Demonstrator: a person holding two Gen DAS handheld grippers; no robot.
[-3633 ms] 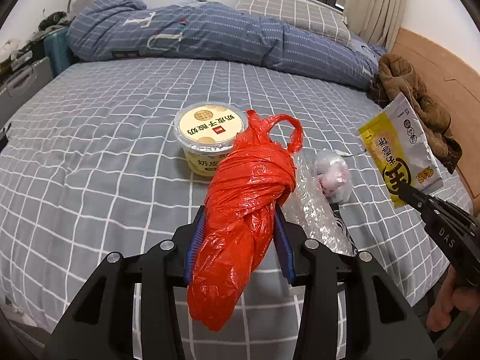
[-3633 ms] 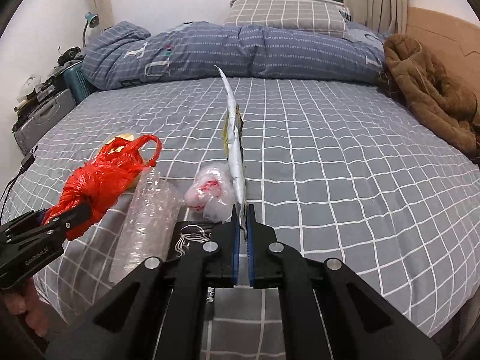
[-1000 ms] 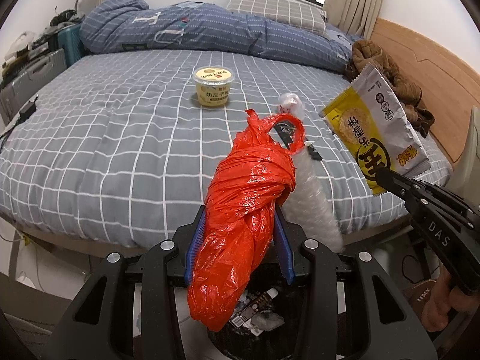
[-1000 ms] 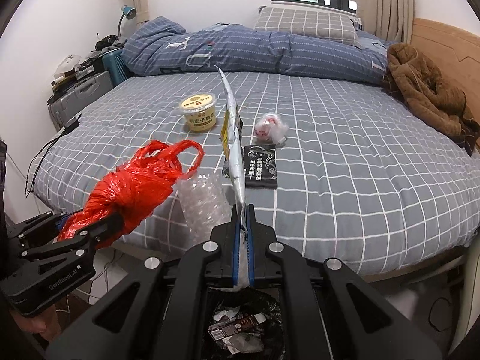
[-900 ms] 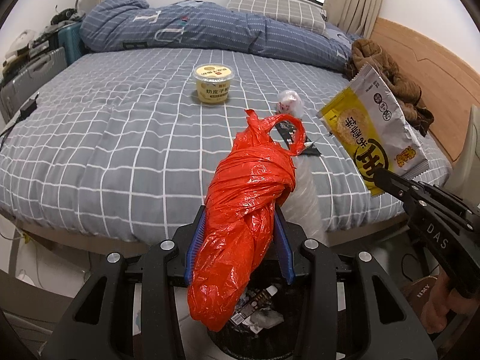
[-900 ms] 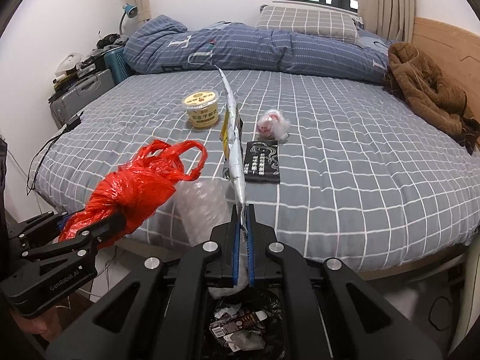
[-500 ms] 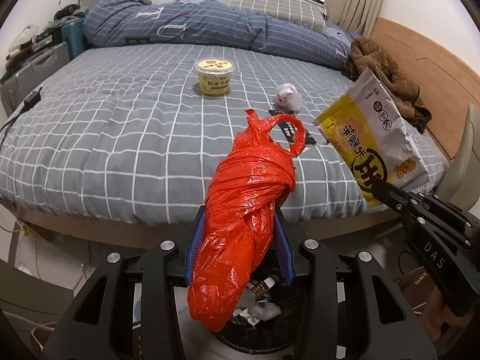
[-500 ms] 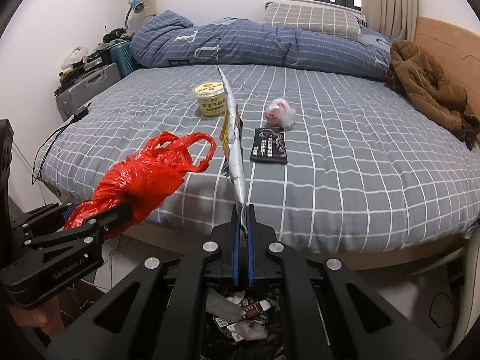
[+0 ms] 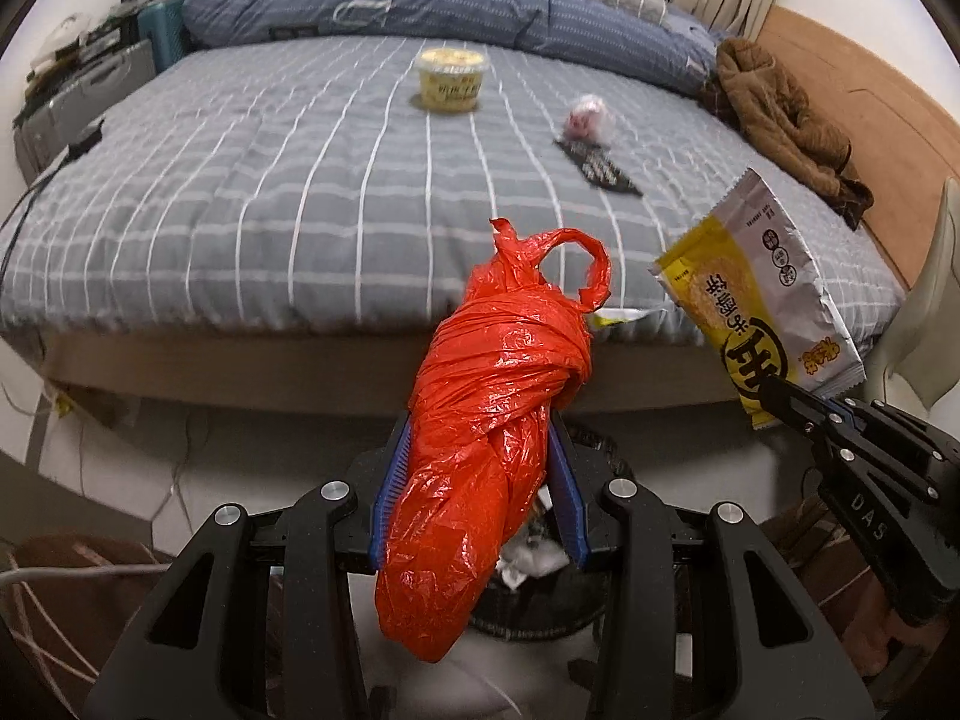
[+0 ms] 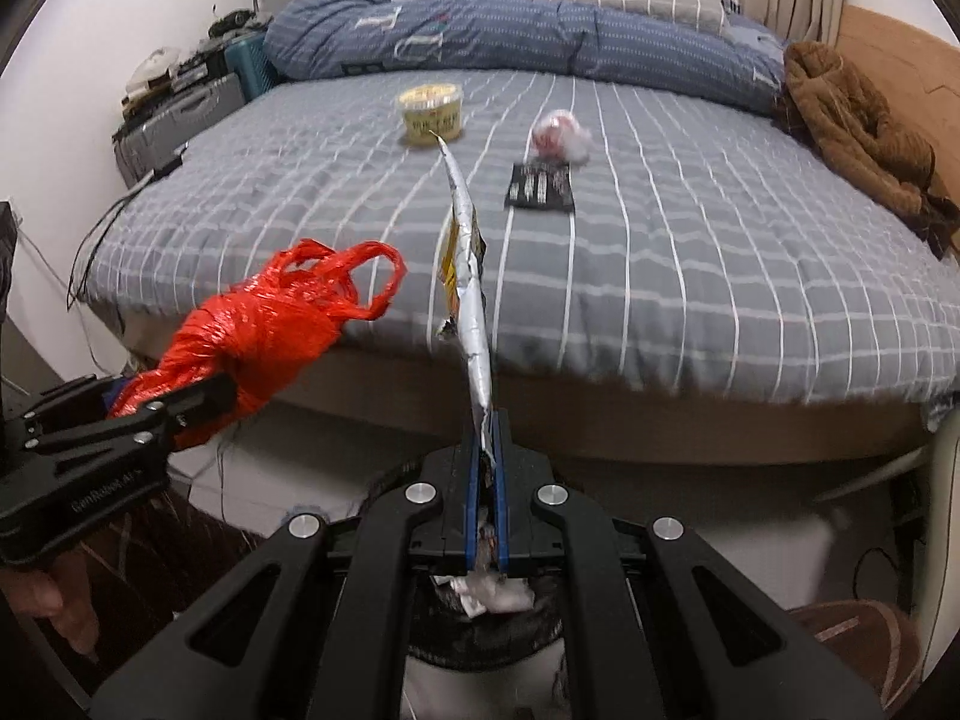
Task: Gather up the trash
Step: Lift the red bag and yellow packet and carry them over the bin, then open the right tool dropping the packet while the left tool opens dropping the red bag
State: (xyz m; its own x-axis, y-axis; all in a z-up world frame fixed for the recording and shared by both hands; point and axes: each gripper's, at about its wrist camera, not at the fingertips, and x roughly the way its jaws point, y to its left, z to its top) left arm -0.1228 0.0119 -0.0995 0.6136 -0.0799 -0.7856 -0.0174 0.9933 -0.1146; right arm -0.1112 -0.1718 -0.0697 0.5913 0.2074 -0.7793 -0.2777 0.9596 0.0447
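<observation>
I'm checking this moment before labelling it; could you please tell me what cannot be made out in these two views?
- Trash bin: left wrist view, mostly hidden behind the red bag and left gripper; fill level unclear.
- Yellow tub print: both views, motion-blurred.
- Snack packet: right wrist view, edge-on in the right gripper.

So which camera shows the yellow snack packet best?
The left wrist view: the packet faces it, showing its yellow front and printing. In the right wrist view the right gripper pinches it edge-on, a thin silver strip.
</observation>
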